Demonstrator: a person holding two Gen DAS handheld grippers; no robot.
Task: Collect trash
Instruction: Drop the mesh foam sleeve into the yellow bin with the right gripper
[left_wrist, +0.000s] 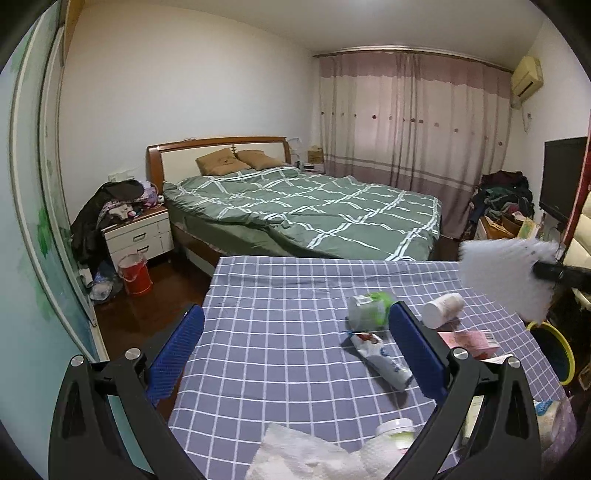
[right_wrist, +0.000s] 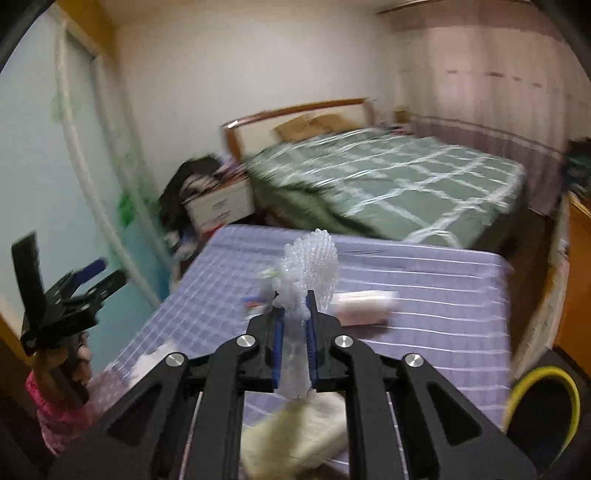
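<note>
My right gripper (right_wrist: 294, 306) is shut on a clear bubble-wrap piece (right_wrist: 314, 266) and holds it above the checked table (right_wrist: 443, 295); the view is motion-blurred. In the left wrist view the same piece (left_wrist: 506, 273) hangs at the right, above the table edge. My left gripper (left_wrist: 295, 332) is open and empty over the table (left_wrist: 277, 350). On the cloth lie a green-capped plastic cup (left_wrist: 369, 310), a white tube (left_wrist: 380, 358), a white bottle (left_wrist: 441, 309), a pink box (left_wrist: 472, 341) and crumpled white paper (left_wrist: 303, 458).
A yellow-rimmed black bin (left_wrist: 554, 350) stands at the table's right side; it also shows in the right wrist view (right_wrist: 543, 406). A green bed (left_wrist: 314, 210) lies behind the table. A red bucket (left_wrist: 135, 275) and a nightstand (left_wrist: 140, 232) stand at left.
</note>
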